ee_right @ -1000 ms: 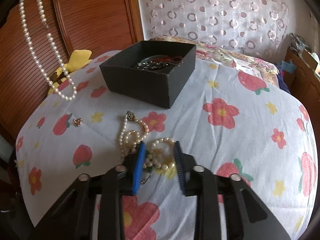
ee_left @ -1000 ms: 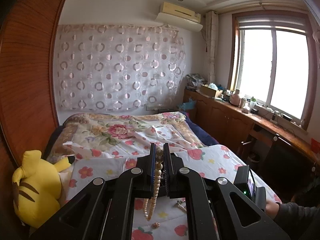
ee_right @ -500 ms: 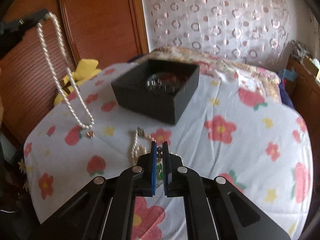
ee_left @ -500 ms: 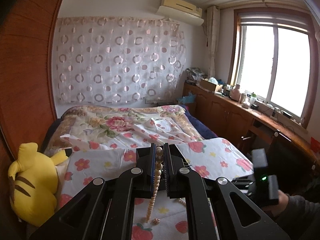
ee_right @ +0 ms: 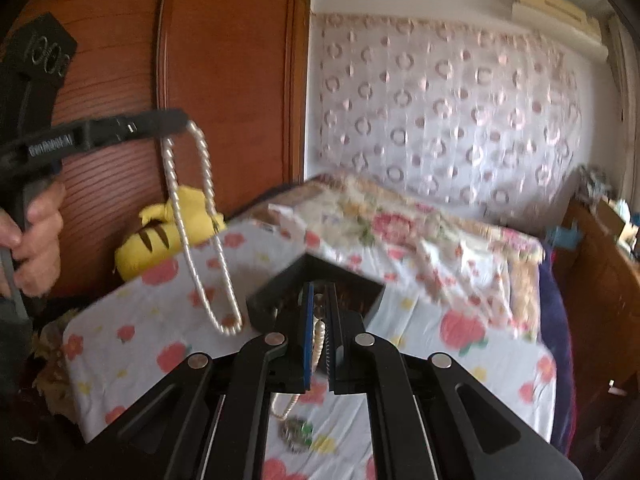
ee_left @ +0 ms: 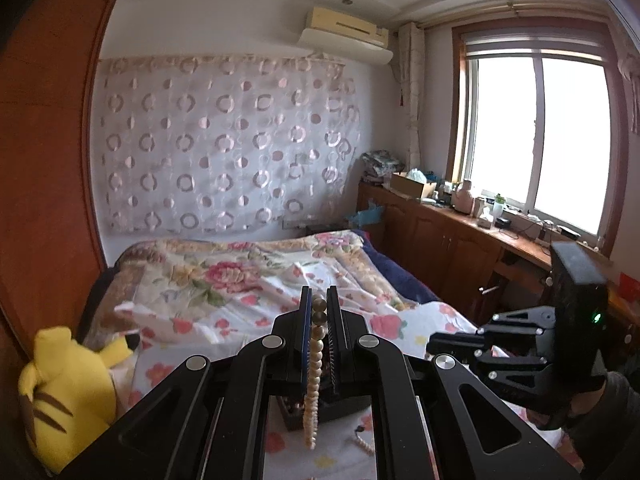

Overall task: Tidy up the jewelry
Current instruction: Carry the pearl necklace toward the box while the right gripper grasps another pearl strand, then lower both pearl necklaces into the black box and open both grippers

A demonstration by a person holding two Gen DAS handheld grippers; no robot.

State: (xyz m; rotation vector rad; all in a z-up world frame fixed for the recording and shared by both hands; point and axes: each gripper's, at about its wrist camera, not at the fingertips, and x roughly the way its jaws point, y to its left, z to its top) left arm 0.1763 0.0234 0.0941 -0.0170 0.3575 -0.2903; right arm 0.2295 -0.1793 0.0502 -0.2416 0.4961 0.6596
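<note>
Above the flower-print bed [ee_right: 500,332], I have the left hand-held gripper [ee_left: 319,305] clamped on a long pearl necklace [ee_left: 314,380] that hangs doubled below its fingers. The right hand-held gripper [ee_right: 319,298] is clamped on a second pearl strand [ee_right: 318,340], which trails down to the sheet. The black jewelry box [ee_right: 264,304] sits on the bed just beyond both, beside a yellow plush toy [ee_right: 160,240].

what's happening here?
A person holds a gripper in each hand over a bed with a floral sheet. The left gripper is shut on a long pearl necklace, dangling in the air. The right gripper is shut on another pearl strand, lifted near the black jewelry box.
</note>
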